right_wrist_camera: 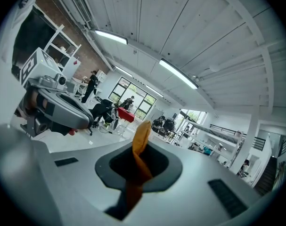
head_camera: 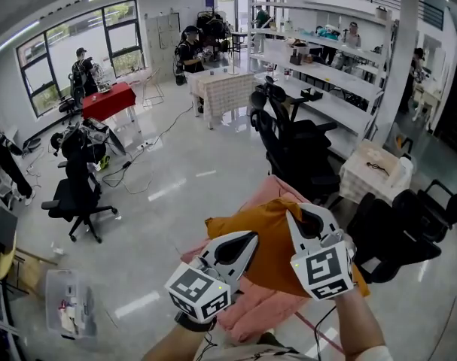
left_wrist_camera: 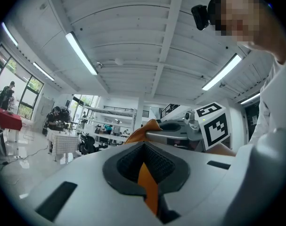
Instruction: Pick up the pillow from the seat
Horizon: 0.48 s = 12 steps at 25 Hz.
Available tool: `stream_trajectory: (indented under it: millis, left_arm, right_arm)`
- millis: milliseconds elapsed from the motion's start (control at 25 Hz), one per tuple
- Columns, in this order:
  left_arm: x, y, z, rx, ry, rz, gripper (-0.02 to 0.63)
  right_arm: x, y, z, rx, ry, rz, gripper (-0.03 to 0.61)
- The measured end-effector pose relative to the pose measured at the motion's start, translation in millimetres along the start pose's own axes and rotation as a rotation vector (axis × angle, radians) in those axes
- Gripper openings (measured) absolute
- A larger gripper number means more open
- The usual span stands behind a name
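In the head view an orange pillow (head_camera: pixel 269 241) hangs in the air above a pink-covered seat (head_camera: pixel 252 308), held up between both grippers. My left gripper (head_camera: pixel 247 241) is shut on the pillow's left edge. My right gripper (head_camera: pixel 303 216) is shut on its upper right edge. The left gripper view has a strip of orange pillow fabric (left_wrist_camera: pixel 148 185) pinched between the closed jaws, with the right gripper (left_wrist_camera: pixel 180 131) just beyond. A fold of the same orange fabric (right_wrist_camera: pixel 139 149) stands up out of the closed jaws in the right gripper view, and the left gripper (right_wrist_camera: pixel 53 108) is at the left.
Black office chairs stand behind the seat (head_camera: pixel 296 145), at the right (head_camera: pixel 409 228) and at the left (head_camera: pixel 77 190). A checked-cloth table (head_camera: pixel 224 89), a red table (head_camera: pixel 108 100) and white shelving (head_camera: pixel 341 74) lie farther off. A clear plastic box (head_camera: pixel 66 303) sits on the floor at lower left.
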<state>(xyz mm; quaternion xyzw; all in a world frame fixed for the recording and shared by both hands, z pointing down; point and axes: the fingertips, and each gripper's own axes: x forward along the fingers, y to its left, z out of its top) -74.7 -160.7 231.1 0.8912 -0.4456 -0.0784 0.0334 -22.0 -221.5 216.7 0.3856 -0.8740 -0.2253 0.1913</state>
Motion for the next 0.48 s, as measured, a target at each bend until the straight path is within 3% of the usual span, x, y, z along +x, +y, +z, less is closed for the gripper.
stream_trajectory:
  millis: [480]
  left_arm:
    - [-2.9,-1.0,-4.8,0.003,0.001,0.001,0.011]
  right_arm:
    - [-7.3,5.4,1.7,-0.004,-0.005,-0.005,0.025]
